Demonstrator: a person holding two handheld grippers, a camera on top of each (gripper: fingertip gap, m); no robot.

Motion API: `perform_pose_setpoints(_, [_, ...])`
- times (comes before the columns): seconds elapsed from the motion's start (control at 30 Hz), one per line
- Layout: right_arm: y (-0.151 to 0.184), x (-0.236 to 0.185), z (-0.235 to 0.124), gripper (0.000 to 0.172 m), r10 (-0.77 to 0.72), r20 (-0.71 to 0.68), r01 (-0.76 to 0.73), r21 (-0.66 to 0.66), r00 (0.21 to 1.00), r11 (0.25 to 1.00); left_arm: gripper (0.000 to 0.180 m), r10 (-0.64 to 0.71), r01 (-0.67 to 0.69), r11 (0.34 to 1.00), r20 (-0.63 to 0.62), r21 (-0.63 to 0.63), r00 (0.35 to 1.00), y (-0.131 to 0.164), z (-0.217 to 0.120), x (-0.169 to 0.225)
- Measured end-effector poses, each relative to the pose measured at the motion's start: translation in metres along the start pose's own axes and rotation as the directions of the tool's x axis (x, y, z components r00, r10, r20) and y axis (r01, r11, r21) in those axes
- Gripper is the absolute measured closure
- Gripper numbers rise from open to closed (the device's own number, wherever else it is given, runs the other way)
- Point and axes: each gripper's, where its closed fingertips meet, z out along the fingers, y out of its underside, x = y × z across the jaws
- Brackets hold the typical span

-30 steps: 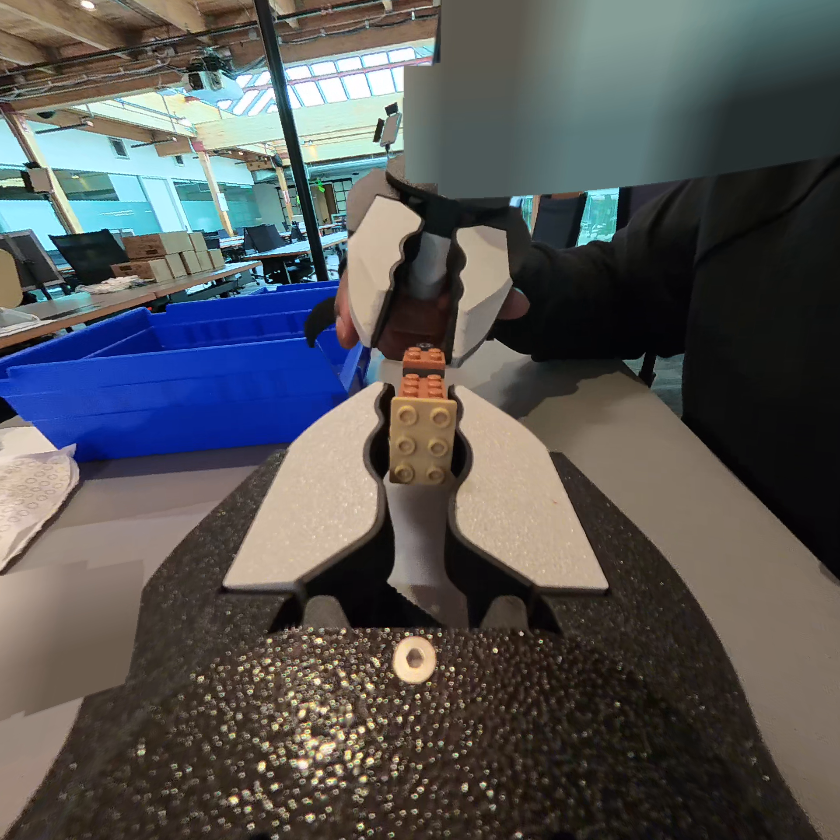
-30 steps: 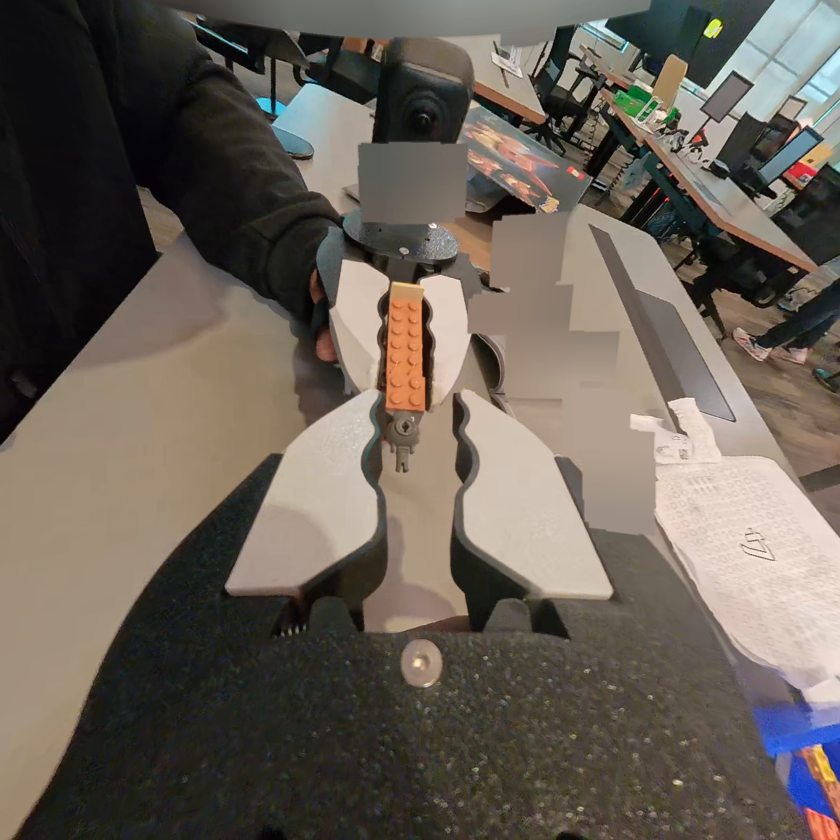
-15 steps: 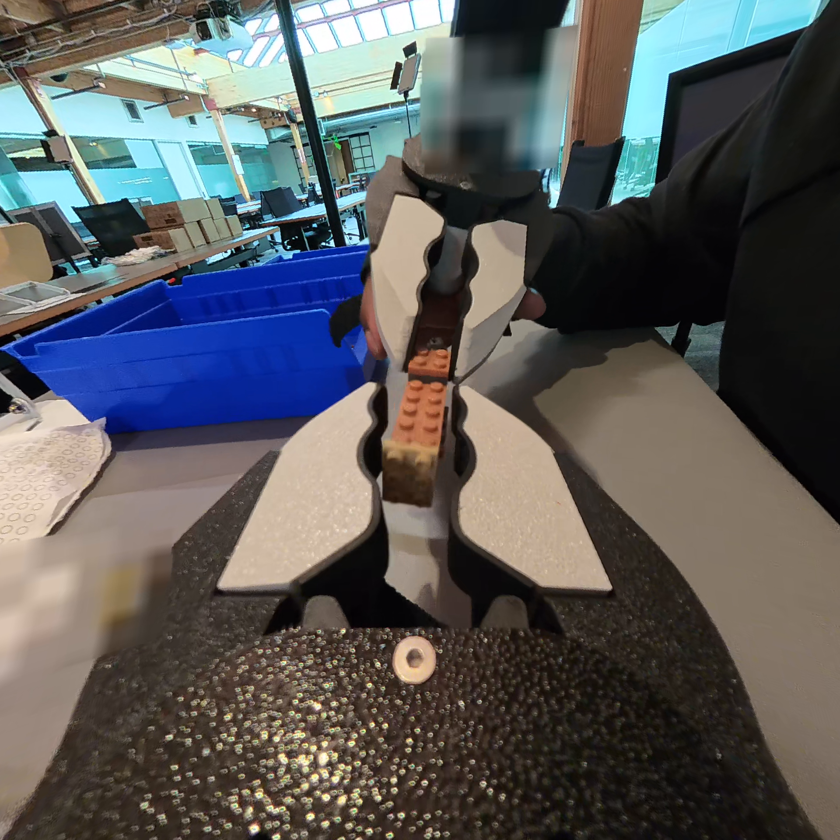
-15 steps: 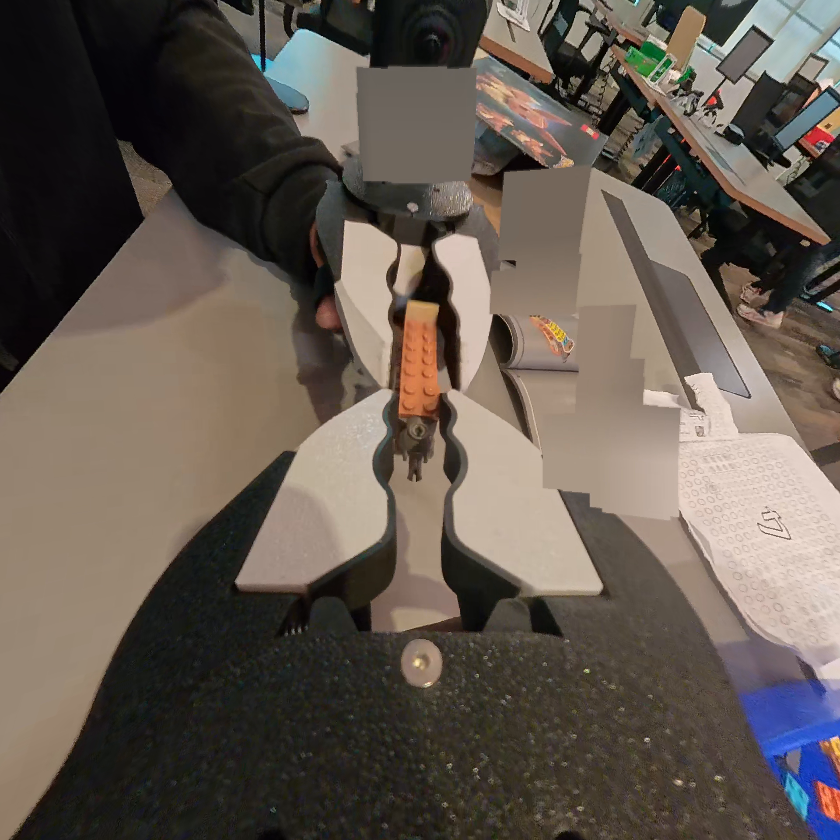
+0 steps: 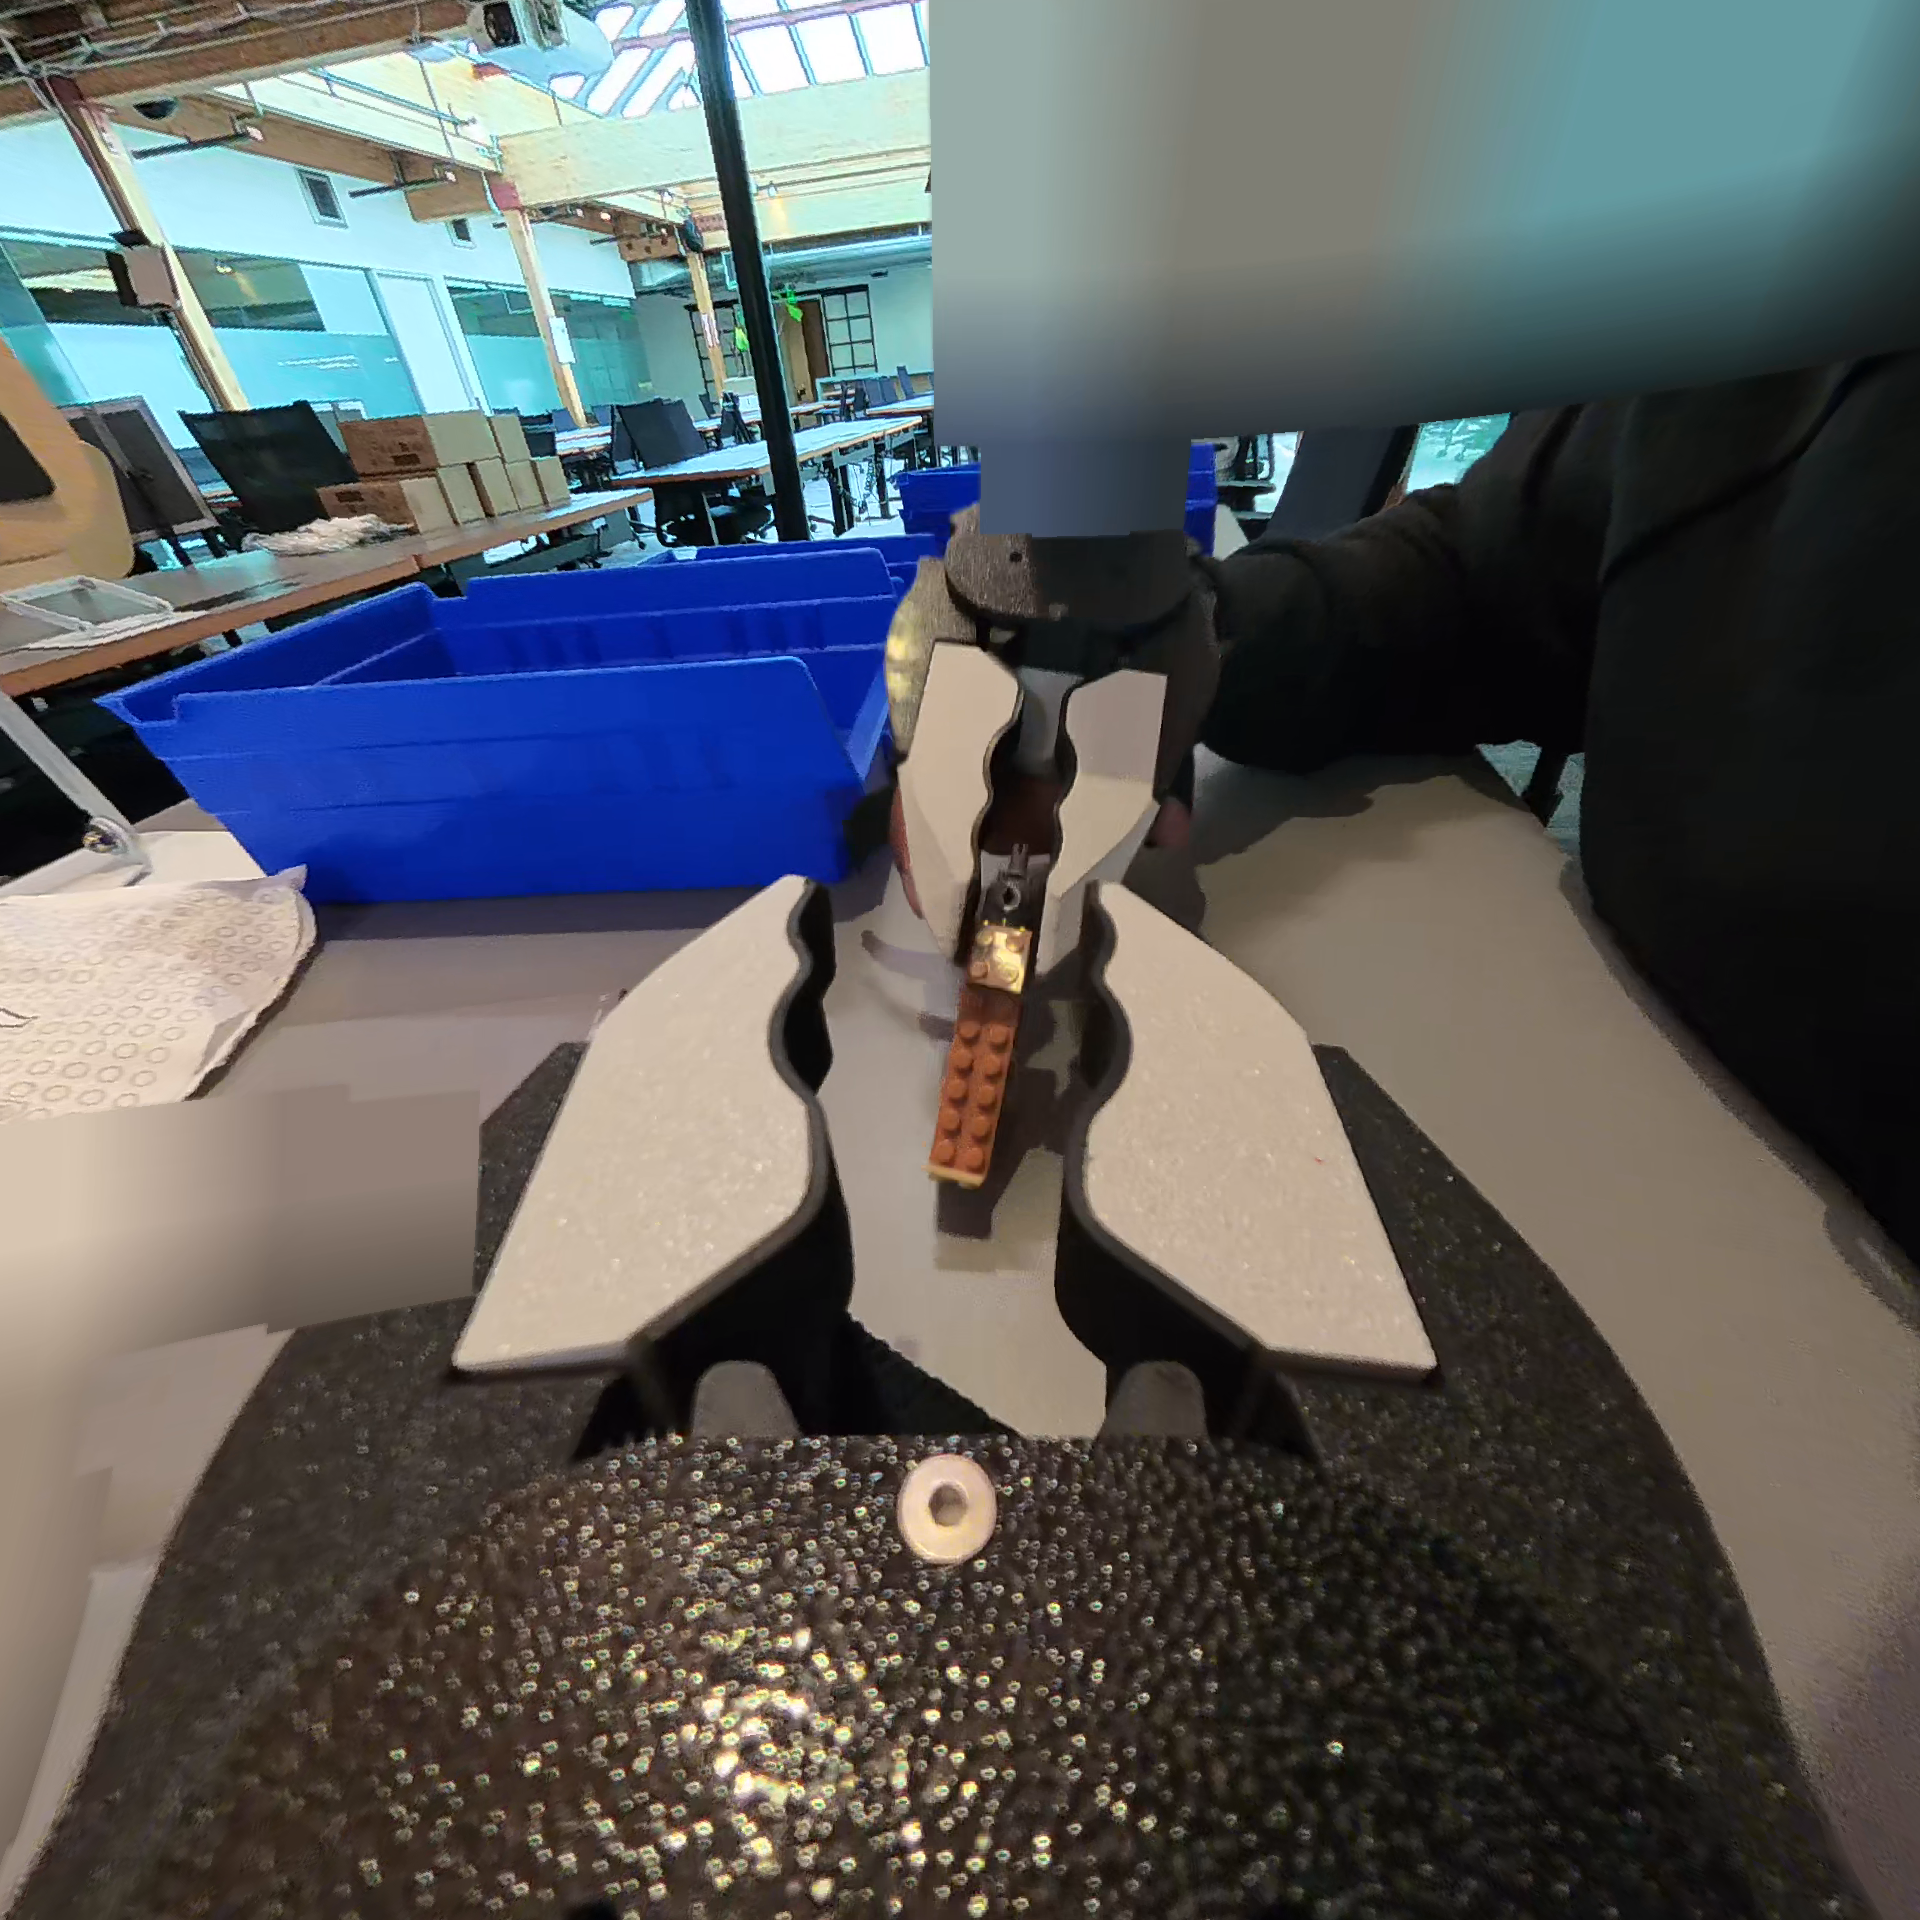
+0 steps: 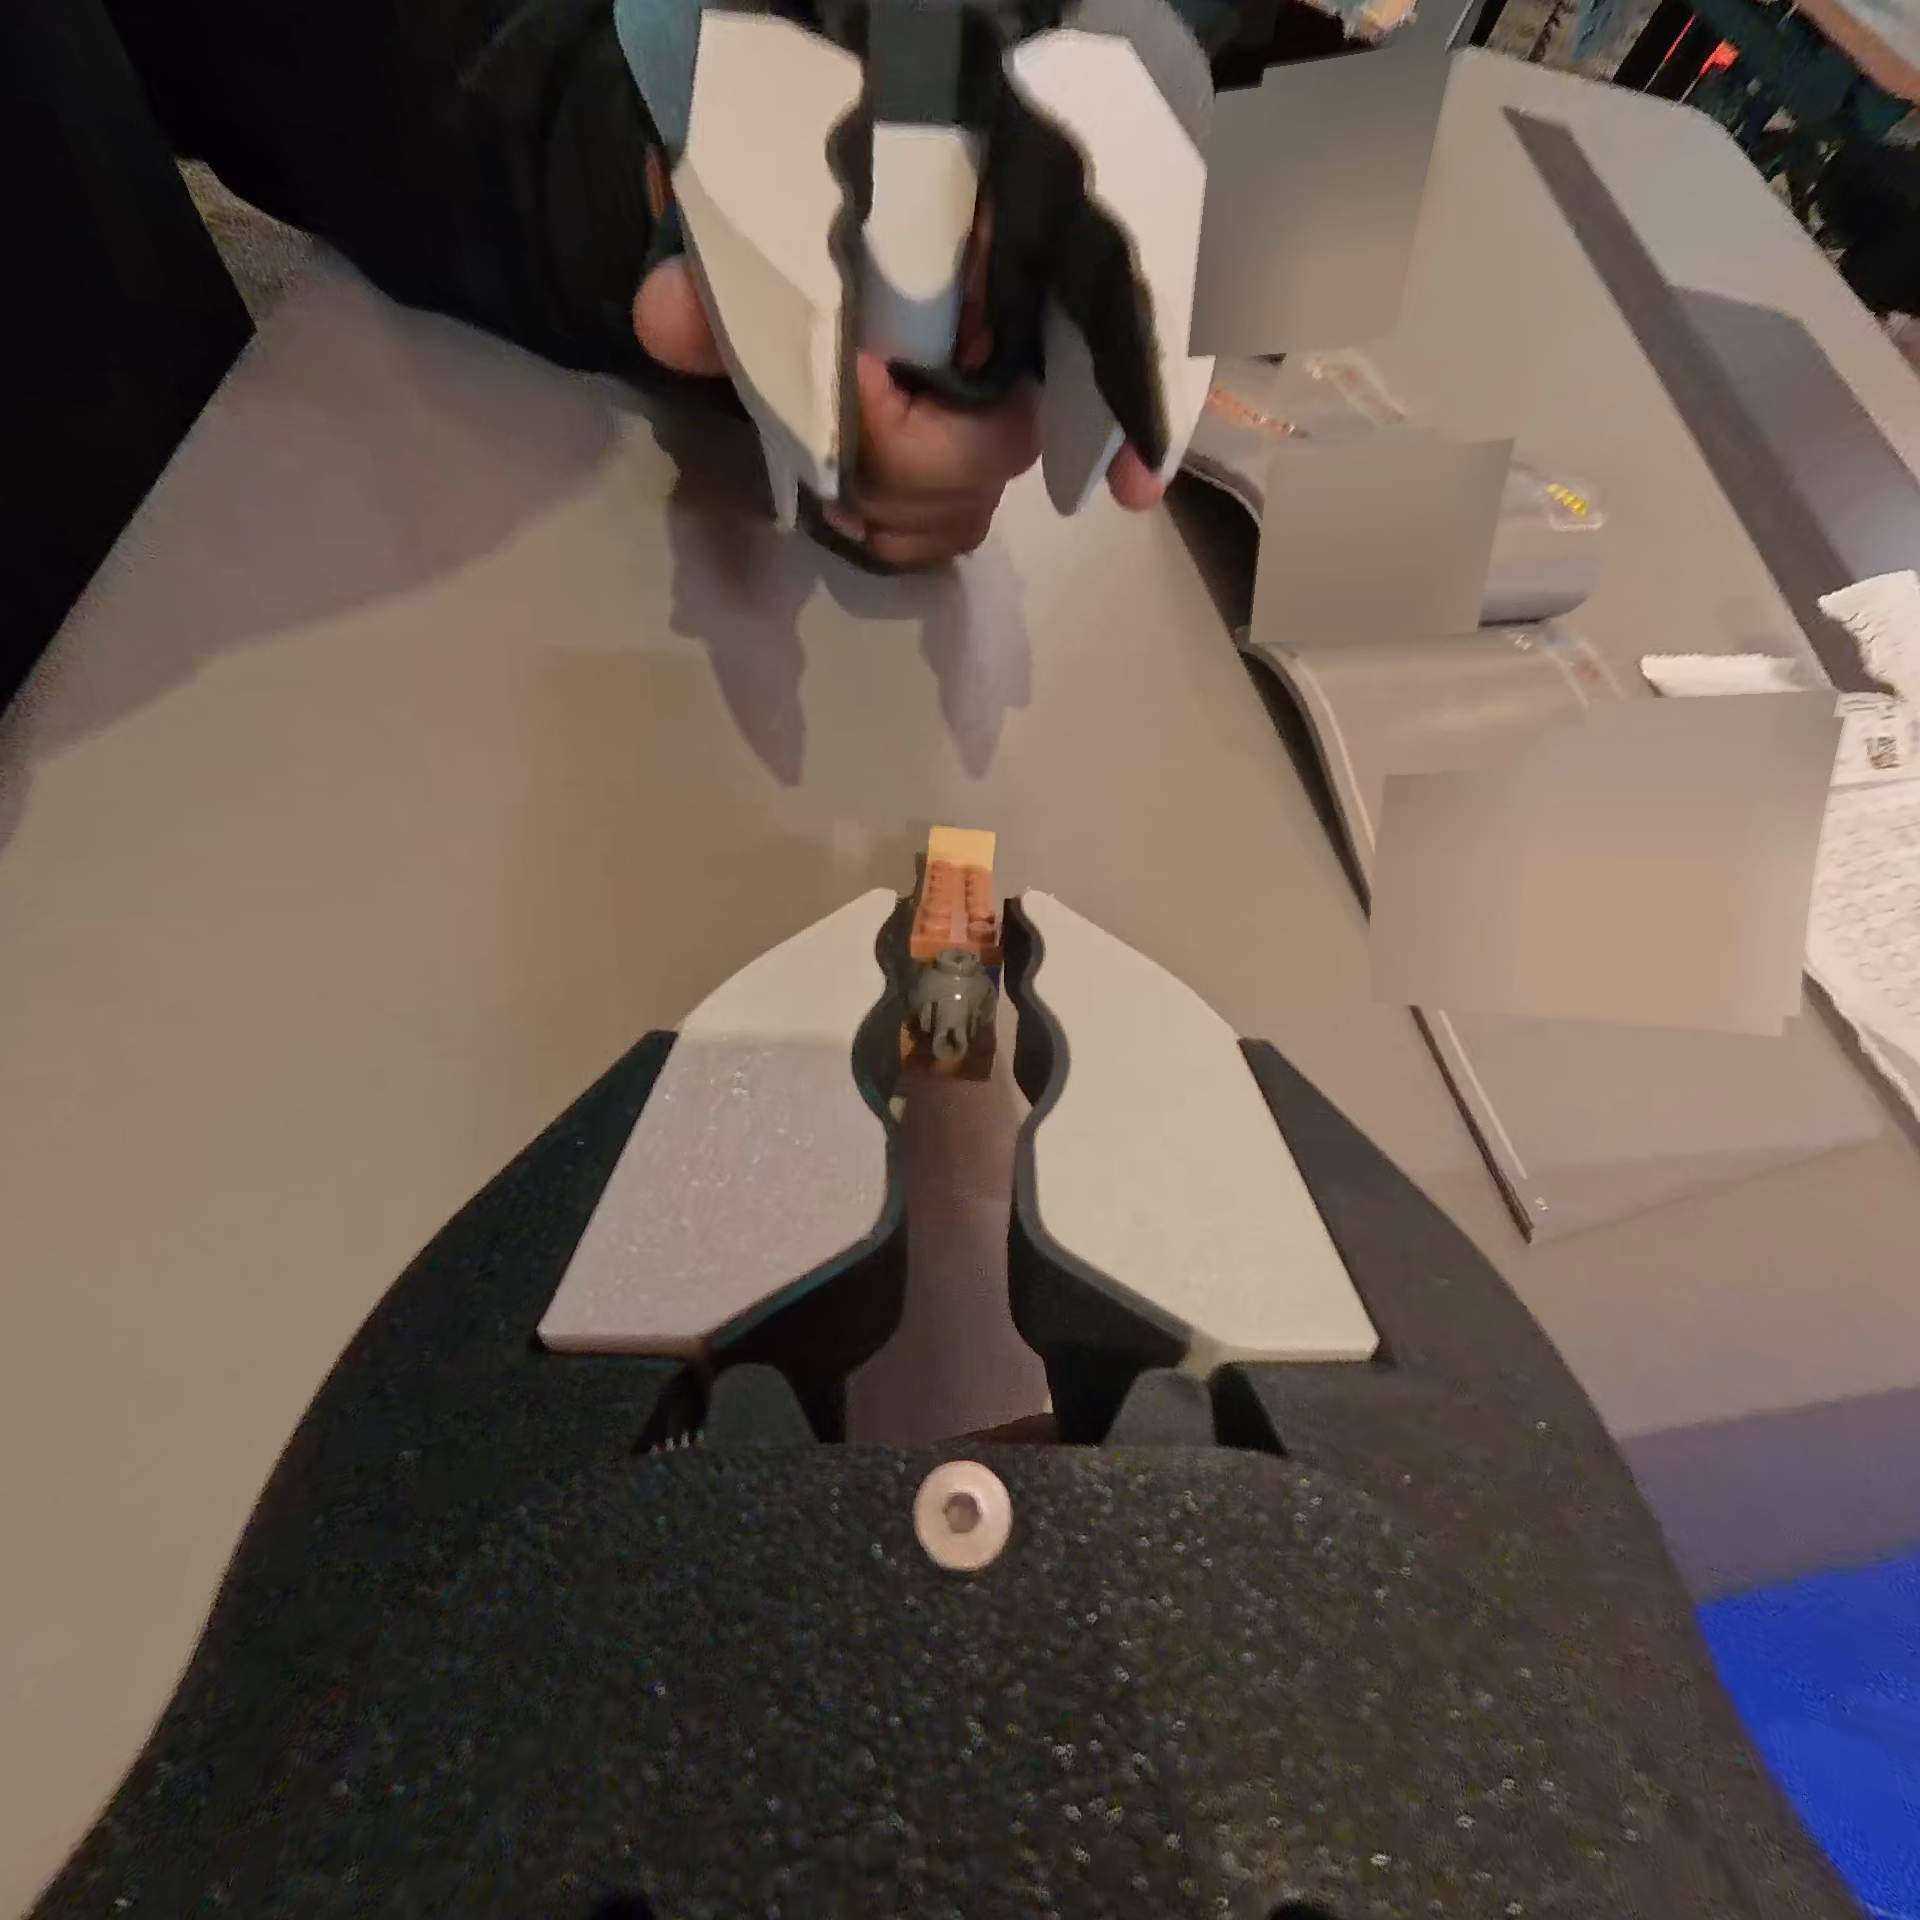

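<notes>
Right tongs (image 6: 951, 966) are clamped on a small brick stack (image 6: 956, 920): orange studded plates with a tan piece at the far end and a grey knobbed part at the near end. Both pads press its sides near the tips. Most of the stack juts forward past the tips, above the grey table (image 6: 364, 831).

Left tongs (image 5: 951, 971) stand wide apart, holding nothing. In the left view the stack (image 5: 971, 1091) runs between the left fingers with clear space on both sides. In the right view the left tongs (image 6: 940, 457) sit well beyond the stack's tan end, fingers spread.

Risks, as judged:
- Grip is on one end only, near the tips. The long overhang could lever the stack downward or twist it out of the pads if bumped.
- Plates are pressed together by studs alone; a knock from a left finger could split tan from orange.
- The grey knobbed part sits between the right fingers behind the grip; squeezing harder might pop it off.
- If dropped, the pieces would land on the table, with blue bins (image 5: 499, 769) just beside.

Writing: a white printed sheet (image 5: 125, 987) shows ring patterns and marks too small to read. A booklet (image 6: 1455, 582) on the table is mostly covered by grey patches. No brand is legible anywhere.
</notes>
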Motion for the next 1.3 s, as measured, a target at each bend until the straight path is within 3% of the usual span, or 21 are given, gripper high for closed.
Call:
perform_pose_setpoints(0.33, [0.022,0.002,0.011,0.155,0.000,0.017,0.001,-0.064,1.000,0.998,0.139,-0.080,0.078,0.994,0.019,0.070,0.997,-0.008,-0.008,-0.011])
perform_pose_setpoints(0.7, [0.030,0.001,0.015,0.155,-0.002,0.020,0.004,-0.090,1.000,0.996,0.140,-0.075,0.074,0.995,0.018,0.068,0.997,-0.008,-0.007,-0.011])
perform_pose_setpoints(0.9, [0.031,-0.003,0.017,0.141,-0.037,0.023,0.039,-0.097,0.999,0.994,0.140,-0.084,0.083,0.994,0.016,0.072,0.996,-0.008,-0.008,-0.012])
perform_pose_setpoints(1.1, [0.008,0.003,0.006,0.132,-0.067,-0.037,0.067,-0.001,0.997,0.998,0.140,-0.100,0.099,0.991,0.012,0.092,0.995,-0.010,-0.009,-0.014])
perform_pose_setpoints(1.3, [-0.033,-0.011,-0.029,0.132,-0.184,-0.101,0.197,0.139,0.978,0.970,0.140,-0.094,0.088,0.984,0.027,0.154,0.995,-0.017,-0.014,-0.019])
